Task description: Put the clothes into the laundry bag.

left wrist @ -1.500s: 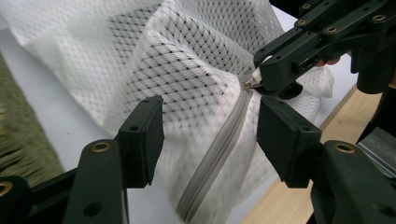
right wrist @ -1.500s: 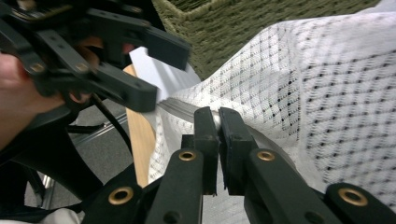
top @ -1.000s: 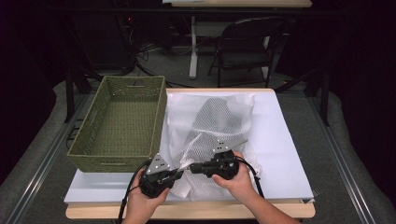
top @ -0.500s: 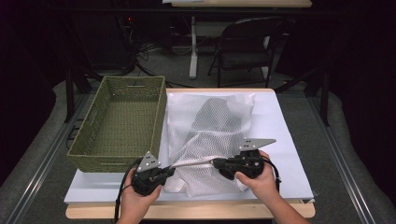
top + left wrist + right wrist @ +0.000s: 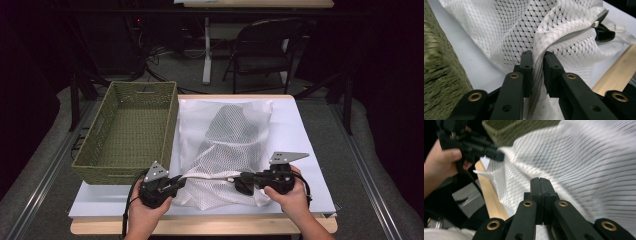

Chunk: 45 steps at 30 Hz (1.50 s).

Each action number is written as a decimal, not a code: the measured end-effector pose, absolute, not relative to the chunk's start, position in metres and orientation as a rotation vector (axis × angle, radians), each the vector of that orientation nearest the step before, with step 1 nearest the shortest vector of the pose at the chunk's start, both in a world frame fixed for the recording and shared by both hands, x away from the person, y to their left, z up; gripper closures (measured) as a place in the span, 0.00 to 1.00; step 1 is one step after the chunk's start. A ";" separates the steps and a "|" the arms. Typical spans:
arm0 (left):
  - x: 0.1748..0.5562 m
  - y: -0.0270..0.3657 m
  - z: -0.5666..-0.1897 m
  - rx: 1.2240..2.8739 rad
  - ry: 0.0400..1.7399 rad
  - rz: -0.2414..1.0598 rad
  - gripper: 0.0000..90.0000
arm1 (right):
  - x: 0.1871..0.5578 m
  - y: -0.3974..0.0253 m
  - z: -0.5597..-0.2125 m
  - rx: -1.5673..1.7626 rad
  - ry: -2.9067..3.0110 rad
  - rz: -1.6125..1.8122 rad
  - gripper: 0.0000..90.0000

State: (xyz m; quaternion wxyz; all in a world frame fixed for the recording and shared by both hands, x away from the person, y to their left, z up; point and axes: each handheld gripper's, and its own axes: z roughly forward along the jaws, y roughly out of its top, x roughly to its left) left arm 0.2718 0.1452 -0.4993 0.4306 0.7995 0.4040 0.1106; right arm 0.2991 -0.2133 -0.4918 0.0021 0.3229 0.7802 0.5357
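The white mesh bag (image 5: pixel 225 145) lies lengthwise near-to-far at the table's middle, its near zippered edge stretched left-right between the left gripper (image 5: pixel 176 183), clamped on its left corner, and the right gripper (image 5: pixel 239 183), closed at its zipper.

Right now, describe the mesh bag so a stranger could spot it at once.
Start at the wooden table covered by a white sheet. Right of the green basket lies the mesh bag, its near edge pinched between the left gripper and the right gripper. It is the one white, see-through netted thing, with something dark inside.
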 end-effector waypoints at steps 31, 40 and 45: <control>0.275 0.147 -0.502 1.991 1.005 0.259 0.91 | 0.316 -0.176 -0.531 0.972 2.595 1.430 0.82; 0.275 0.148 -0.503 1.983 1.010 0.262 0.91 | 0.312 -0.178 -0.531 0.975 2.565 1.361 0.77; 0.274 0.148 -0.503 1.984 1.006 0.259 0.90 | 0.317 -0.173 -0.535 0.987 2.579 1.352 0.74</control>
